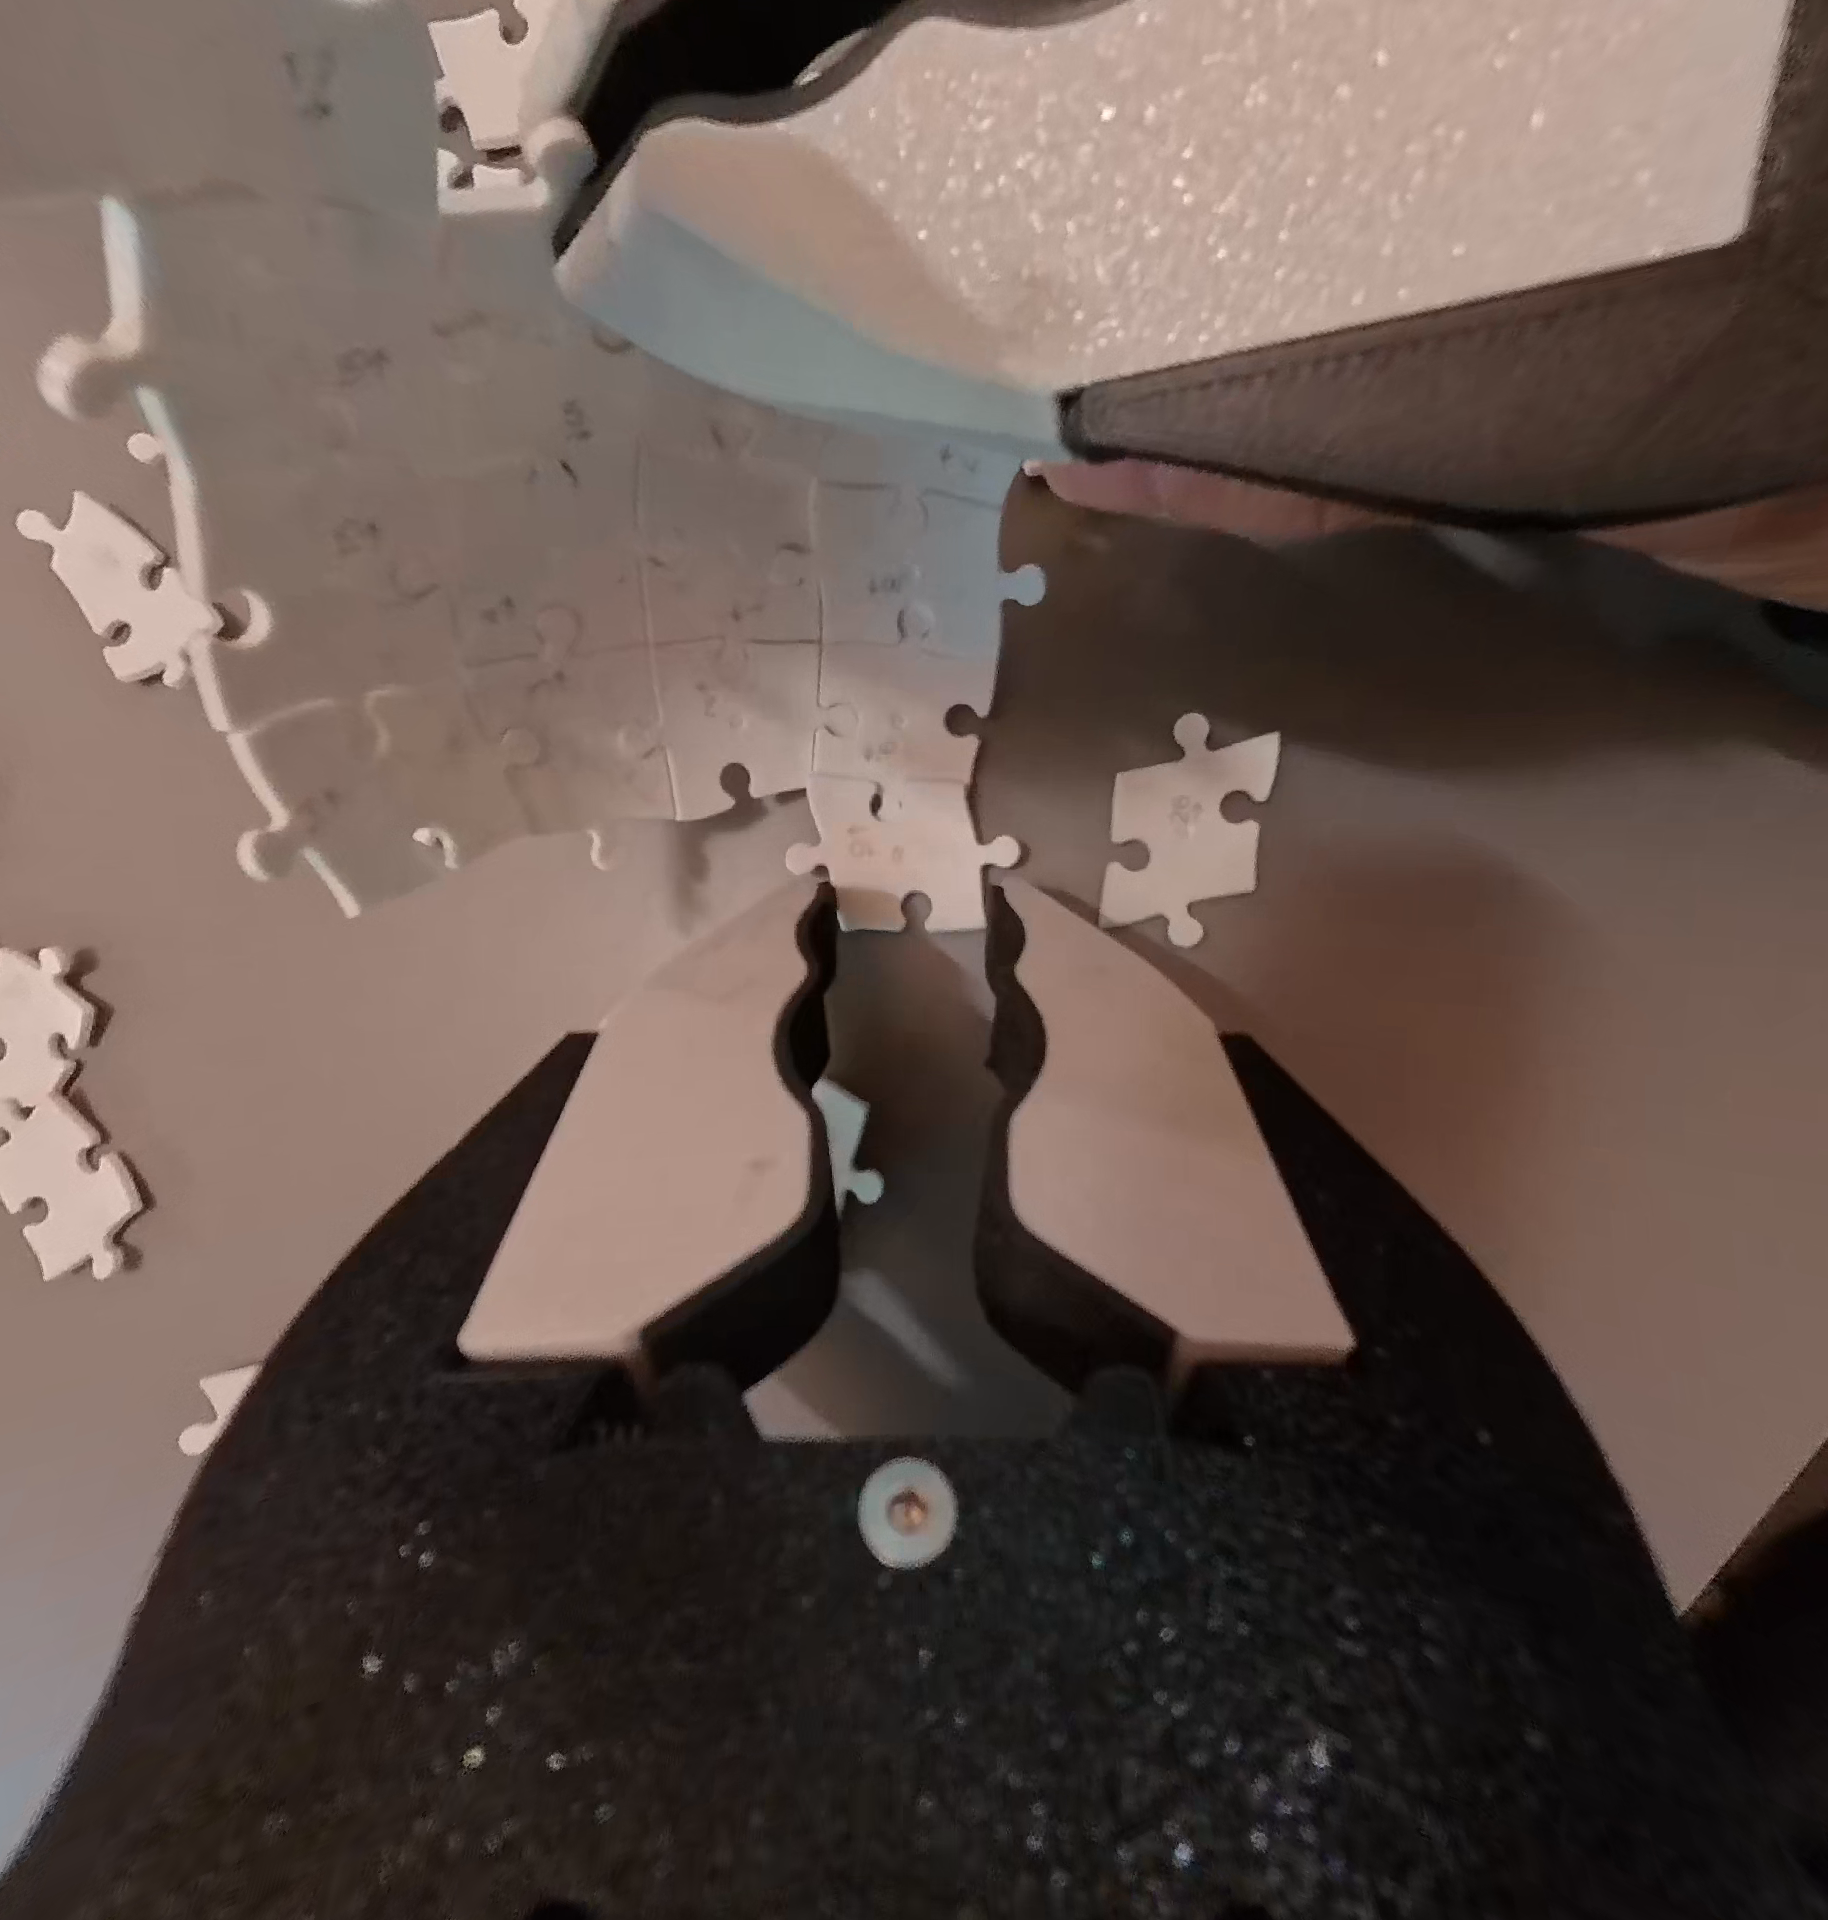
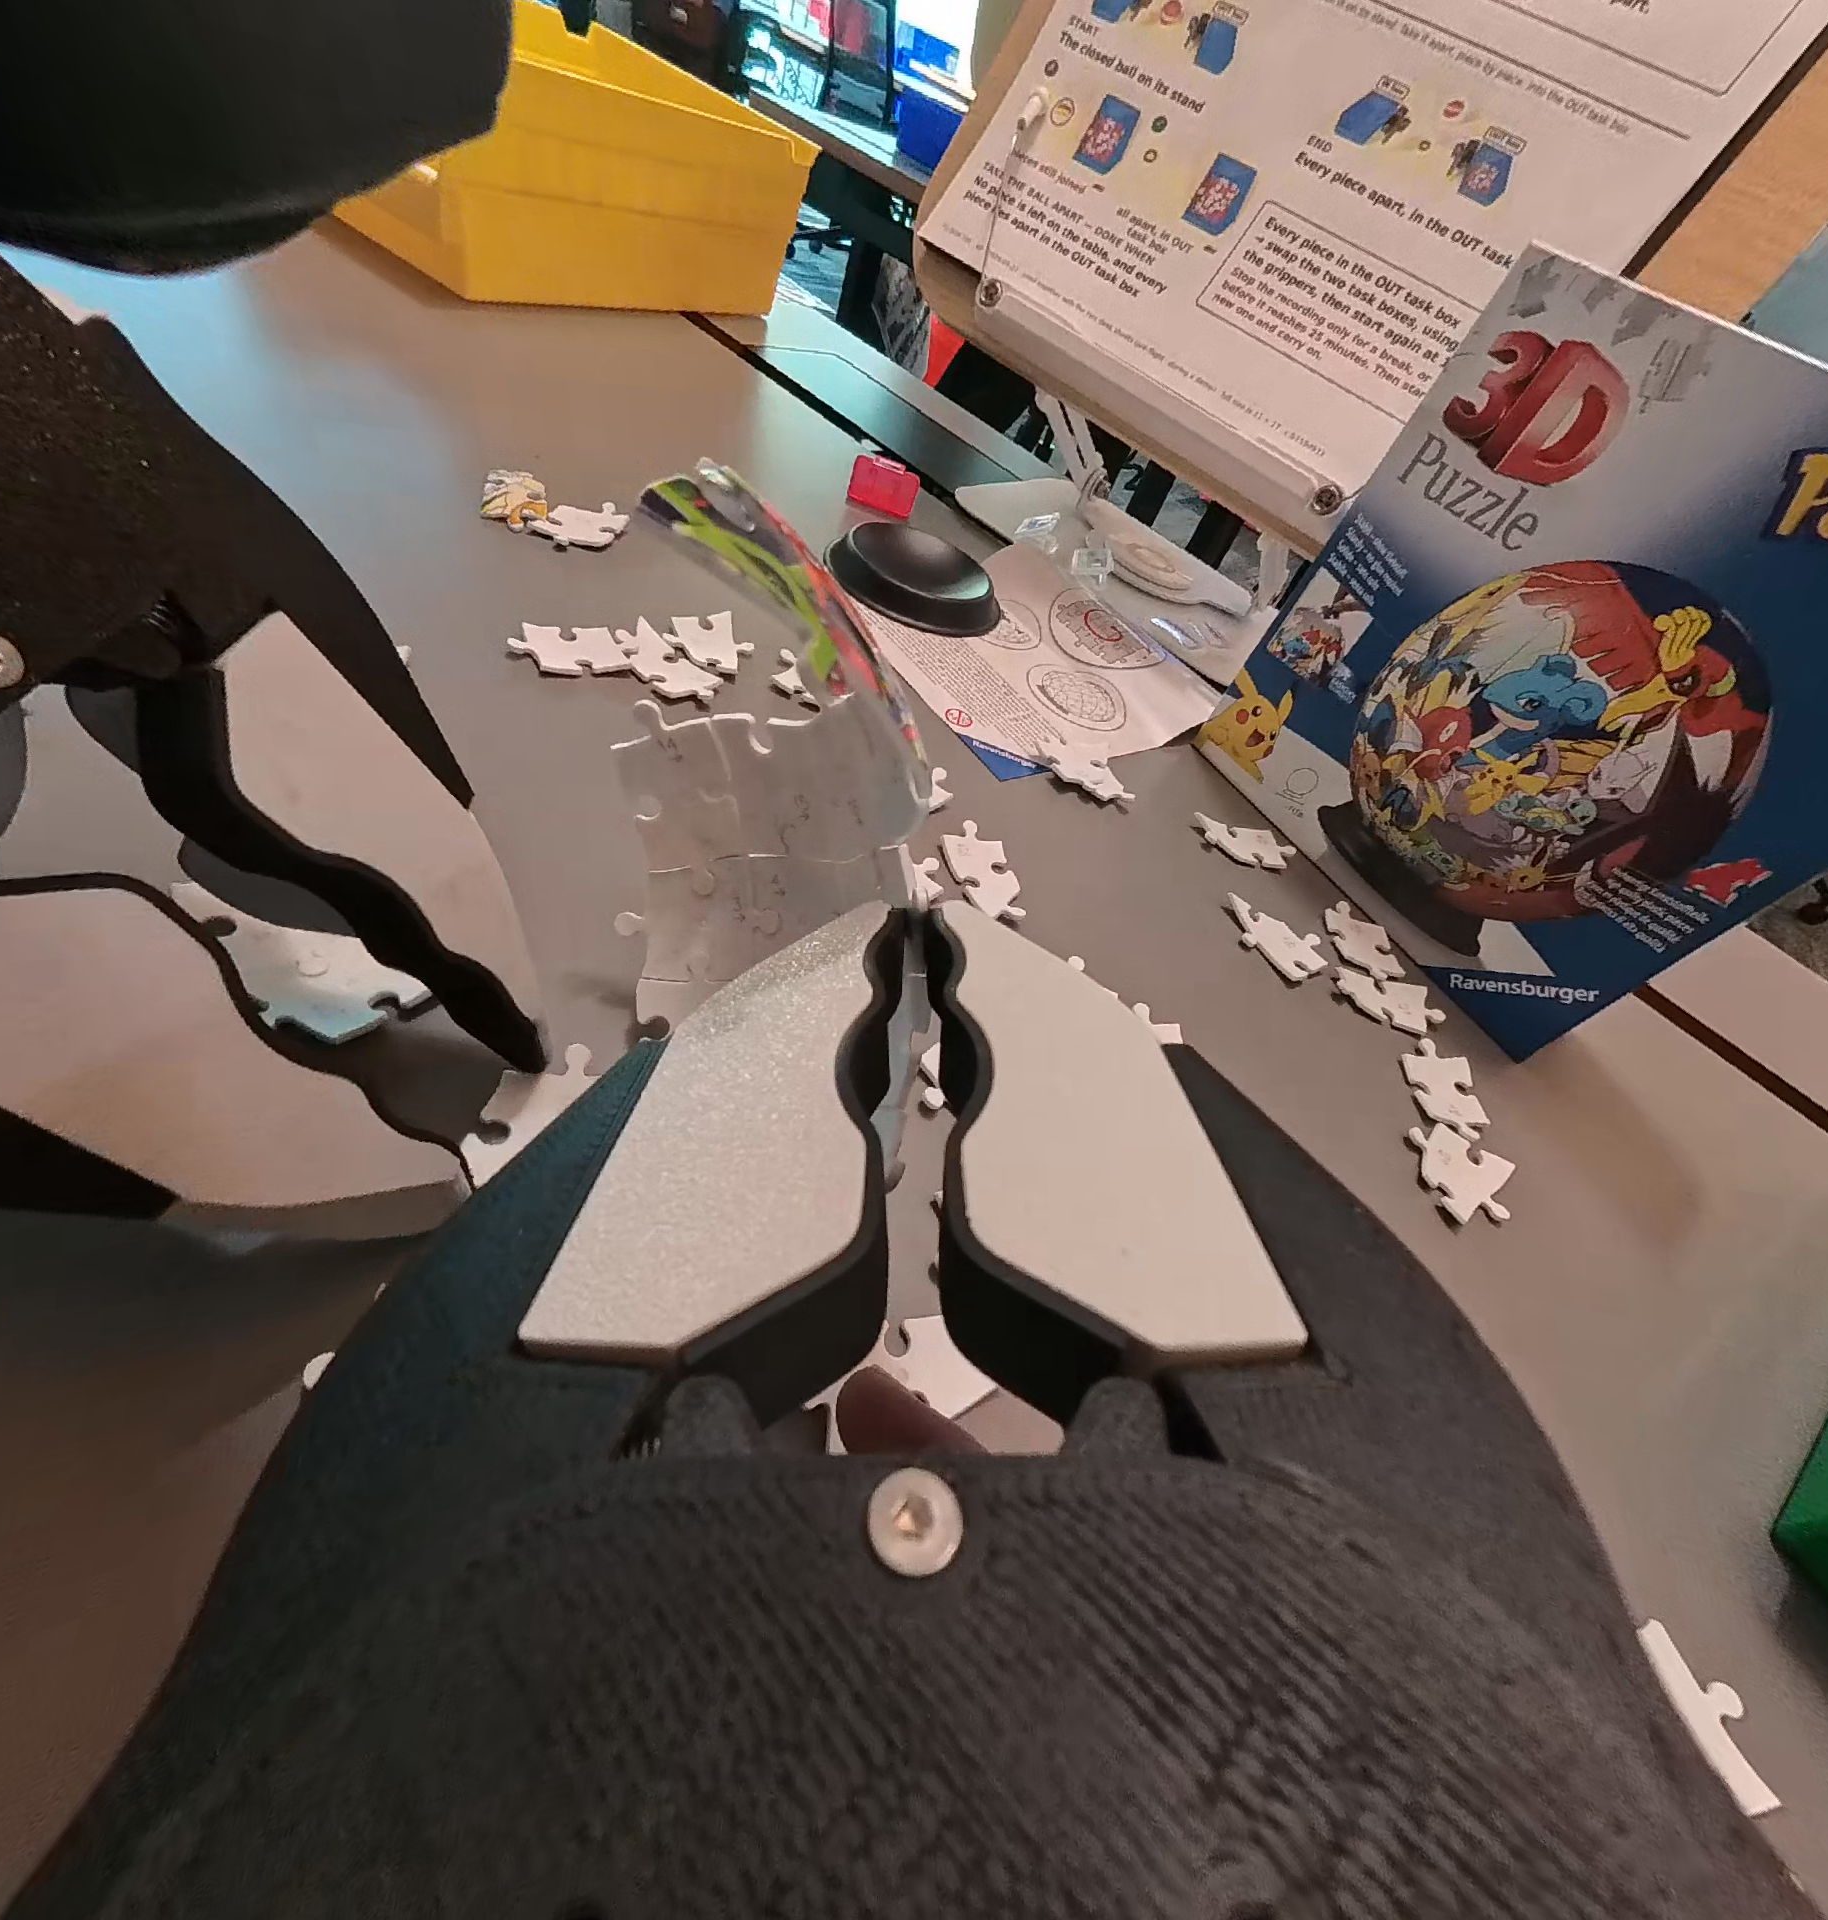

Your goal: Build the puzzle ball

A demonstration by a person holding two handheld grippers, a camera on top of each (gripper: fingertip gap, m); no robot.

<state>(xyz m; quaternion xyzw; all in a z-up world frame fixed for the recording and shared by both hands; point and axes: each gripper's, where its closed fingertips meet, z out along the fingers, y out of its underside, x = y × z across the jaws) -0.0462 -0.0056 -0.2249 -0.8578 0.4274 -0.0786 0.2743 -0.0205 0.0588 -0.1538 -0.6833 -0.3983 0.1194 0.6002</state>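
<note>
Right gripper [image 2: 915, 920] jaws pinching the curved assembled shell [image 2: 754, 821] at centre frame, left gripper [image 1: 910, 904] jaws spread around an edge piece [image 1: 905, 857]; excess squeeze may pop joints.

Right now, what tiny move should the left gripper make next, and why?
Probably close the left gripper on the white numbered puzzle piece between its fingertips; its jaws are open. That piece sits at the curved joined puzzle shell's edge, which the right gripper is clamping.
</note>
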